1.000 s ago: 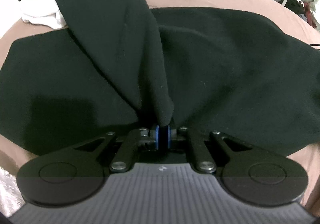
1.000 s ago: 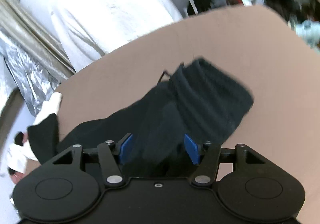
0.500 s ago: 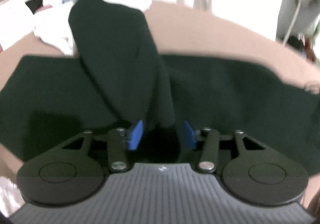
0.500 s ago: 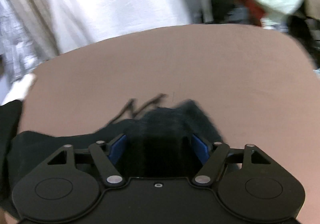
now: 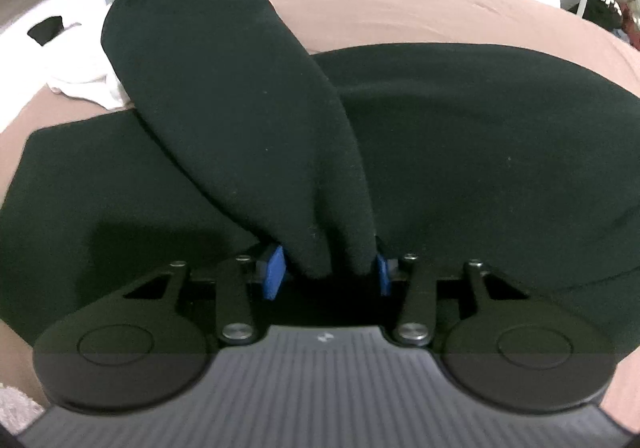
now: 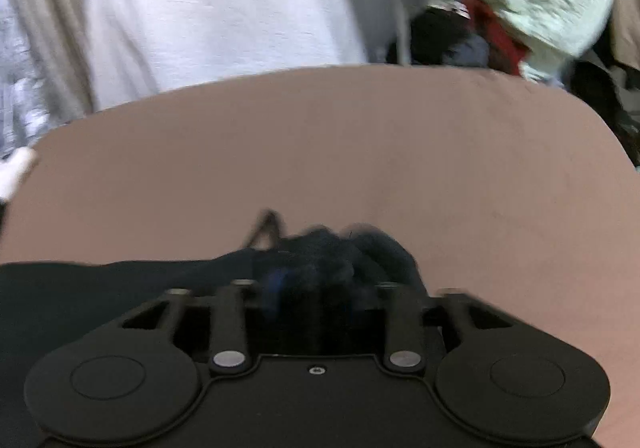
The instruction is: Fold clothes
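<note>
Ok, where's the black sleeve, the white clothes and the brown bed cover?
black sleeve (image 5: 224, 95), left wrist view, middle of the folded-over part.
white clothes (image 5: 88, 75), left wrist view, crumpled heap.
brown bed cover (image 6: 320, 151), right wrist view, bare stretch.

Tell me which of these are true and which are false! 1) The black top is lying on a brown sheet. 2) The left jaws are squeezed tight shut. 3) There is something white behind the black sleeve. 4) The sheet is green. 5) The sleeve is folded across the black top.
1) True: the black top lies spread on the brown sheet.
2) False: the left gripper has its jaws apart, with the end of the sleeve lying loose between them.
3) True: a white cloth sits bunched behind the sleeve.
4) False: the sheet is brown.
5) True: the sleeve lies slantwise over the body of the top.
</note>
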